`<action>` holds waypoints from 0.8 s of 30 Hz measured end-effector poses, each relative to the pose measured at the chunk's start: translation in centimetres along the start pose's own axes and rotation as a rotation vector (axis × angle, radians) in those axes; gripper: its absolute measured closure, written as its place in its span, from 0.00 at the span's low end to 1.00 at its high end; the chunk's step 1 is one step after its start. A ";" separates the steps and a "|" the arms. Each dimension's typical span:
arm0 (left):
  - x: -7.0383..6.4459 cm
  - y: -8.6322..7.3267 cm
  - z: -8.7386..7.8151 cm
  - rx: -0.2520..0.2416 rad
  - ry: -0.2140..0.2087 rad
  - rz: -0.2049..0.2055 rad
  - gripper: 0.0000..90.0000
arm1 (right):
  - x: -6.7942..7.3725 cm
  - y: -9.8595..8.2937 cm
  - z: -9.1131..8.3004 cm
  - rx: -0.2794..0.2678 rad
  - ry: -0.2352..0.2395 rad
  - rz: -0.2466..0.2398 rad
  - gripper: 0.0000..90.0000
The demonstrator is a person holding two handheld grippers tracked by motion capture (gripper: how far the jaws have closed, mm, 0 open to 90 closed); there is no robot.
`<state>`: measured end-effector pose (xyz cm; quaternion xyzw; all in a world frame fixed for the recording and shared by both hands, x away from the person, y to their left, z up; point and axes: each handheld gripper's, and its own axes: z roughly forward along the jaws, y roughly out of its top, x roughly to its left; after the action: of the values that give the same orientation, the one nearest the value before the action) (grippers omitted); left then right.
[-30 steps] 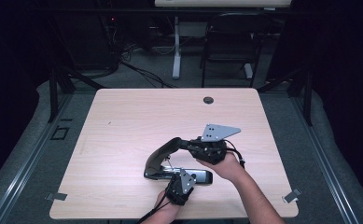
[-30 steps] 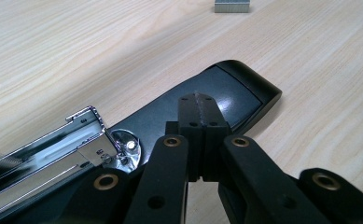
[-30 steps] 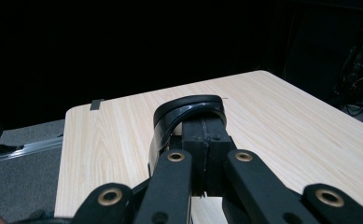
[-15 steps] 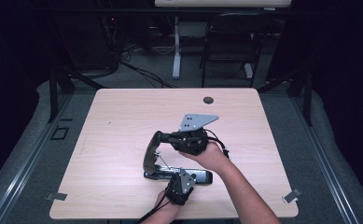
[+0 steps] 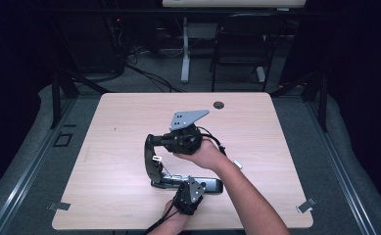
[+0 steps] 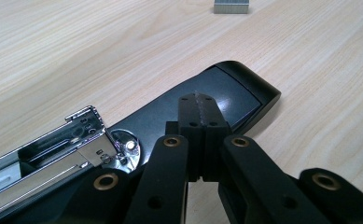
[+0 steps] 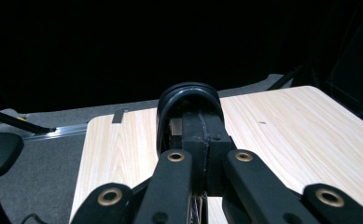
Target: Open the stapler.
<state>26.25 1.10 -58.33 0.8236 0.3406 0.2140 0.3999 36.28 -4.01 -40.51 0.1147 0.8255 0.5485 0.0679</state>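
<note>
Swung leftward since a second ago, the right gripper point(image 5: 164, 139), fingers closed on the raised lid point(image 7: 187, 100) of the opened stapler point(image 5: 178, 181), holds it upright over the hinge end, while the left gripper point(image 6: 197, 109), fingers shut, pins the base lying left-to-right near the desk's point(image 5: 276, 147) near edge.

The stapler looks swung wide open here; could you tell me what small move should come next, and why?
Probably free the right gripper and reach for the strip of staples. The stapler has its top arm raised, its base pinned by the left gripper, and its metal channel looks bare.
</note>
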 end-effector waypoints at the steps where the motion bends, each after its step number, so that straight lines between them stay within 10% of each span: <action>1: 0.0 0.0 0.0 -0.004 0.002 -0.002 1.00 | 0.0 0.1 0.2 -0.004 0.003 -0.002 1.00; 24: 0.2 0.0 -0.1 -0.001 -0.010 -0.016 1.00 | 0.6 3.7 8.0 0.093 0.088 -0.056 1.00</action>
<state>26.36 1.31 -58.31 0.8218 0.3450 0.2066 0.4036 38.02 4.61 -40.20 0.0704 0.8551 0.5120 0.0417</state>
